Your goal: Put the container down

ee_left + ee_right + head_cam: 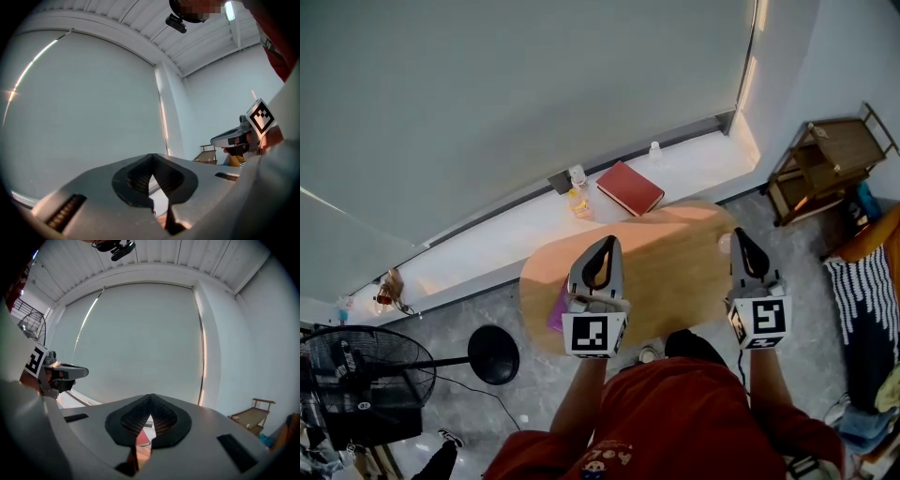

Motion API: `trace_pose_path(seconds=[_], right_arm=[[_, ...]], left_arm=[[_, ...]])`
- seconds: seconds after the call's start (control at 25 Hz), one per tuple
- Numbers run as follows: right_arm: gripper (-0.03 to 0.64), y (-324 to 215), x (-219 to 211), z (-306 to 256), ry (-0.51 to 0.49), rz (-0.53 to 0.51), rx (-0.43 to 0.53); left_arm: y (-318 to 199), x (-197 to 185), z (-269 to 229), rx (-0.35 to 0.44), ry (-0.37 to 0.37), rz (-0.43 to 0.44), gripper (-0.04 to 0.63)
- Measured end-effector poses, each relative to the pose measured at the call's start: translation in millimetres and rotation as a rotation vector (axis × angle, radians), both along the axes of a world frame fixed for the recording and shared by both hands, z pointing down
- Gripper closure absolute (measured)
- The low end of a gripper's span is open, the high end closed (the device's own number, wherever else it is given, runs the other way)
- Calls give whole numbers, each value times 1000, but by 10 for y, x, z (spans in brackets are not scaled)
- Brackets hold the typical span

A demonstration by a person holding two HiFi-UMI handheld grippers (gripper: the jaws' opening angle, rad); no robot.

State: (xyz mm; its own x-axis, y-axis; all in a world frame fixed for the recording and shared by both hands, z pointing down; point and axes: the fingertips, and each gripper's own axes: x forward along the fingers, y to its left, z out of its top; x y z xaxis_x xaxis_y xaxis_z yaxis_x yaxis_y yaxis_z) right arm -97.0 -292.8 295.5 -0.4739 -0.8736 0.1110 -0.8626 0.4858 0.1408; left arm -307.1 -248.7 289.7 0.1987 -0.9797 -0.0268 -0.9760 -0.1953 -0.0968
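A light oval wooden table (675,267) stood on the grey floor (441,328). A flat purple item (557,309) lay at its near left edge, and a small pale object (725,244), perhaps a container, at its right edge.

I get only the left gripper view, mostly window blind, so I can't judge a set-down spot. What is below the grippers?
Observer: A wooden oval table, seen in the head view.
Operator: And the other side, carrying anything?
Observer: No. The right gripper has its jaws together with nothing between them.
Operator: Anything lying on that table?
Observer: A purple item at the near edge, partly hidden behind the left gripper. I can't tell what it is.
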Motion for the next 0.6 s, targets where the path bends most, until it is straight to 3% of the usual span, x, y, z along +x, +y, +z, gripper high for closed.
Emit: trace_pose_path(seconds=[0.6], right_arm=[[620,62,-155,5,4,-17,-9]], left_arm=[[89,-123,-1,0,18,-15,592]])
